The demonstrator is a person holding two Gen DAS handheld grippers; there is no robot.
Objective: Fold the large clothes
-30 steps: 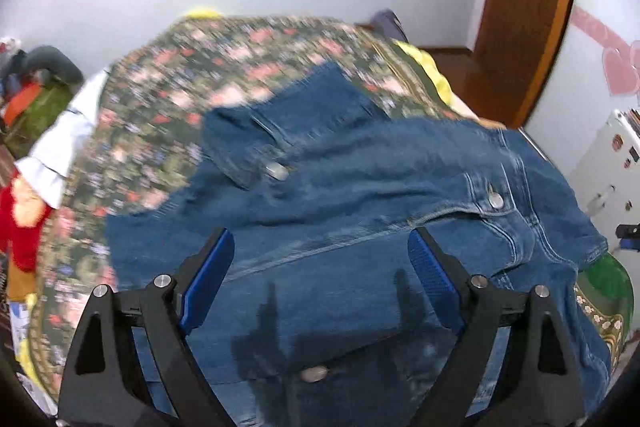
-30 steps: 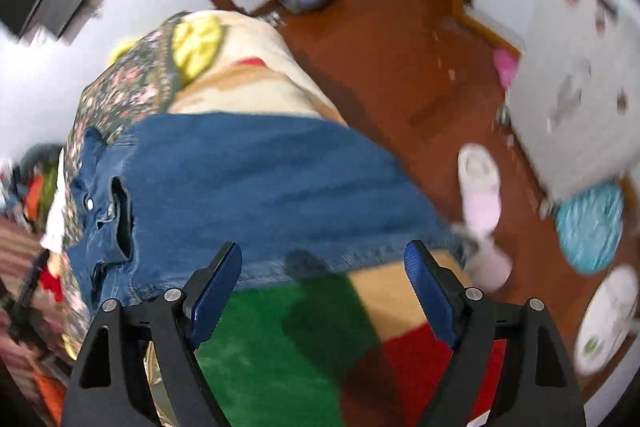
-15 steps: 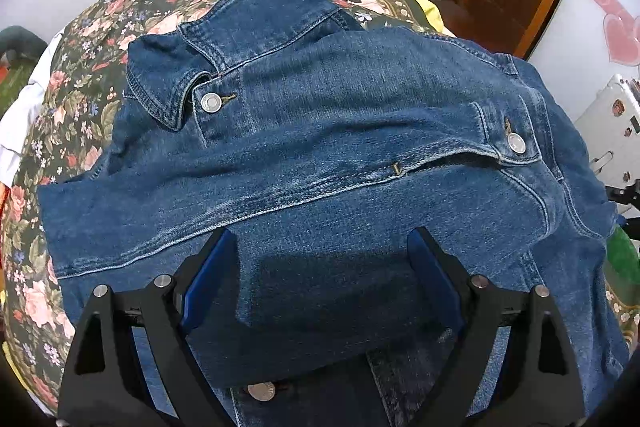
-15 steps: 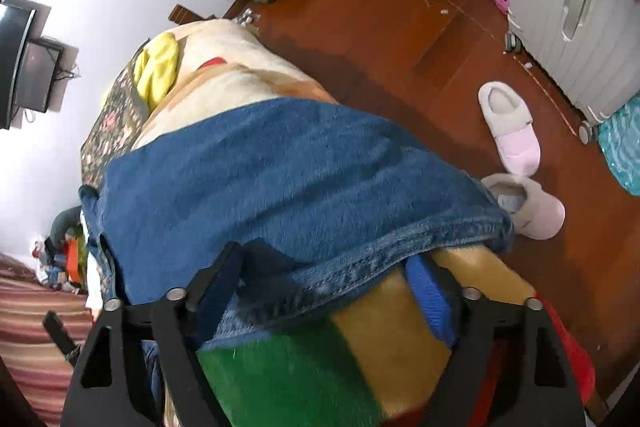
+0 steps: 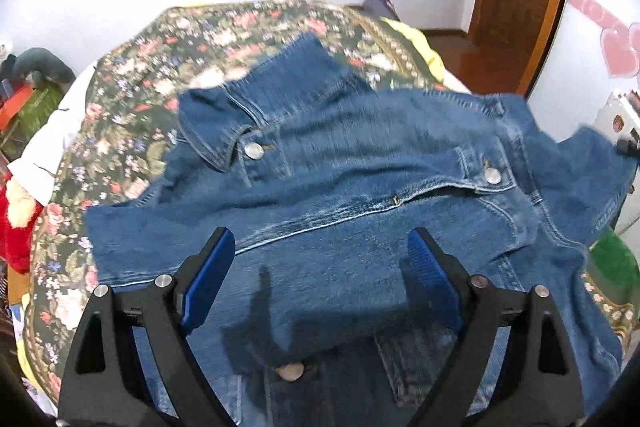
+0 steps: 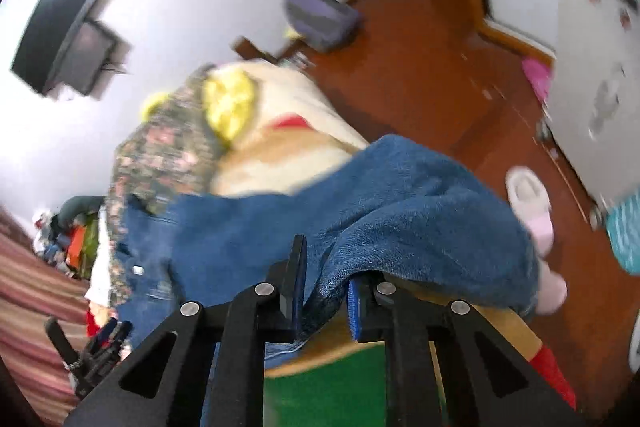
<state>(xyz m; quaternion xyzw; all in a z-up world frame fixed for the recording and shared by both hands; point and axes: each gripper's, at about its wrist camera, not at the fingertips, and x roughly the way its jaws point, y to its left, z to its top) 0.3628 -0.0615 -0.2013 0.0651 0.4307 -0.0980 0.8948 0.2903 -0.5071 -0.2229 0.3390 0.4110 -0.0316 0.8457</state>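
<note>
Jacket (image 5: 360, 195): laid across bed (image 5: 132, 99), collar to far left.
Left gripper (image 5: 320, 267): spread above denim.
Right gripper (image 6: 326, 291): pinched on hem.

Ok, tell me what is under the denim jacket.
The denim jacket lies on a floral bedspread; its far edge overhangs a cream blanket. What lies beneath its middle is covered.

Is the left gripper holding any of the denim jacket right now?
No, the left gripper is wide open above the denim jacket, nothing pinched between its fingers.
</note>
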